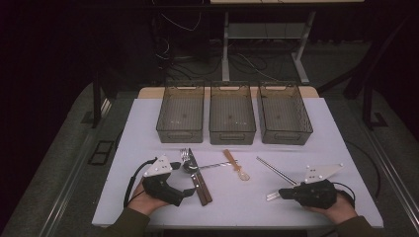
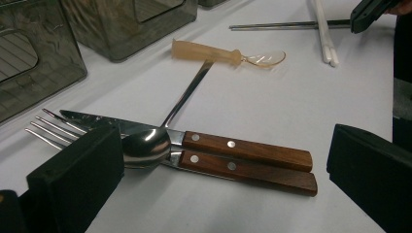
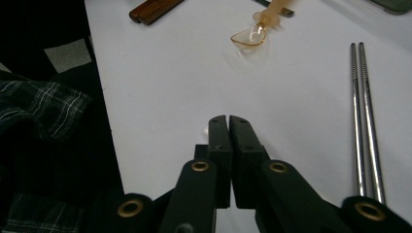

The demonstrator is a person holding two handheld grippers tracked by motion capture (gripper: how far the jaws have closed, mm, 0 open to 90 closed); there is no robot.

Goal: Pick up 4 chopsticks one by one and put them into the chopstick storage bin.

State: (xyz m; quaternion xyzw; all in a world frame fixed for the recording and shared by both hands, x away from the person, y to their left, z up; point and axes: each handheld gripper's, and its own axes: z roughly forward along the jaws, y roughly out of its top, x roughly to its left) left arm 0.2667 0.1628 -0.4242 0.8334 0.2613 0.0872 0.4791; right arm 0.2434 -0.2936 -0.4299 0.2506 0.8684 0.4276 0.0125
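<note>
Sitting in a dark room, lit from above: white bench (image 1: 316, 128) catching the brightness. Lying around it, grey floor (image 1: 59, 163), fading to black at nine and three o'clock. Standing at twelve o'clock, pale desk frame (image 1: 226, 44) with legs showing; trailing beside it at eleven o'clock, loose cables (image 1: 170, 54).
</note>
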